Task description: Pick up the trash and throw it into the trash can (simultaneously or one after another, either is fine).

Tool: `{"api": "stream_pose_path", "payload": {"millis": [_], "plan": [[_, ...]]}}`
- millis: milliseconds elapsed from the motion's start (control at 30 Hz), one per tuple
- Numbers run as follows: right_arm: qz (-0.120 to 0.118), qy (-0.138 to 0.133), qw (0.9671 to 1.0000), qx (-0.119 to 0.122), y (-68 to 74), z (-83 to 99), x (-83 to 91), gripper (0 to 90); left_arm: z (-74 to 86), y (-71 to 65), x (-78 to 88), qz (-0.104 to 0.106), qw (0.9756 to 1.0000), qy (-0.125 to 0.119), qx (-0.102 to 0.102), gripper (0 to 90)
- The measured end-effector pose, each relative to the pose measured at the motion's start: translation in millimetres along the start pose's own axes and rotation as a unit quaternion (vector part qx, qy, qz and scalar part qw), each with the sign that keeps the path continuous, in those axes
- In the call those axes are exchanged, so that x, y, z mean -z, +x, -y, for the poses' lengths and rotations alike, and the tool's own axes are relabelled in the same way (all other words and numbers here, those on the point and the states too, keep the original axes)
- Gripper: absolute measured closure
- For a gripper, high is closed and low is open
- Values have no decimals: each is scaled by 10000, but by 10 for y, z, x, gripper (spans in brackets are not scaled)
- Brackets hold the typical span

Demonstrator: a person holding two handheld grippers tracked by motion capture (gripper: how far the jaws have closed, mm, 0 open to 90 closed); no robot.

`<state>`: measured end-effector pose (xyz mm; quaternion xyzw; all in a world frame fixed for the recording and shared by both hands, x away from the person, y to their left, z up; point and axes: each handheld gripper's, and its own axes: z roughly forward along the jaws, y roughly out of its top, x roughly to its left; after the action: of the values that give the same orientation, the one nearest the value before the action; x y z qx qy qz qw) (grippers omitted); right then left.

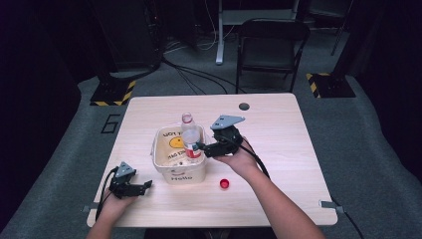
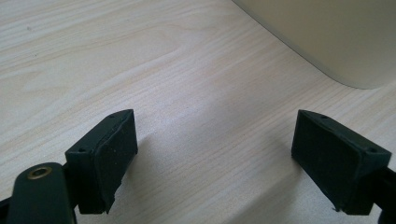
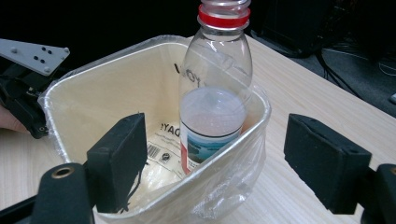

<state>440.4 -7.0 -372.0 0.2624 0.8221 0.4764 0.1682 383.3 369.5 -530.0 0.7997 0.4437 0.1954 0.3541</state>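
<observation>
Right gripper (image 3: 212, 161): two black pads are seen close to the lens in the right gripper view, spread apart, with nothing pinched; the bottle stands beyond the gap and is not pressed by either pad.
Bottle (image 3: 214, 88): stood upright inside the bin, against its near wall; the cap is off, and the mouth is cut off by the top edge of the right gripper view. Its base is hidden by the bin wall.
Bin (image 1: 164, 172): a cream tub lined with clear film, set near the middle of the table (image 1: 278, 129); the printing on its wall is only partly readable.
Red cap (image 1: 224, 183): laid on the table just beside the bin, near the right forearm.
Left gripper (image 2: 212, 154): rested on the table well apart from the bottle; jaws held wide, nothing between them. One corner of the bin is cut off at the top right of its view.
</observation>
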Motion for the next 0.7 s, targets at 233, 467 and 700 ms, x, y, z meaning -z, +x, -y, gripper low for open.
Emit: {"api": "stream_pose_path", "payload": {"millis": [233,467,700], "plan": [[-3,-25,10000,-6,15,53,99,230,0,-2,-1,-2,10000,-7,14,140],[62,3,10000,6,-11,184,187,261,0,-3,0,-7,10000,-3,17,140],[180,47,9998,-91,-41,366,269,274,-1,-5,-1,-14,10000,-1,25,140]]}}
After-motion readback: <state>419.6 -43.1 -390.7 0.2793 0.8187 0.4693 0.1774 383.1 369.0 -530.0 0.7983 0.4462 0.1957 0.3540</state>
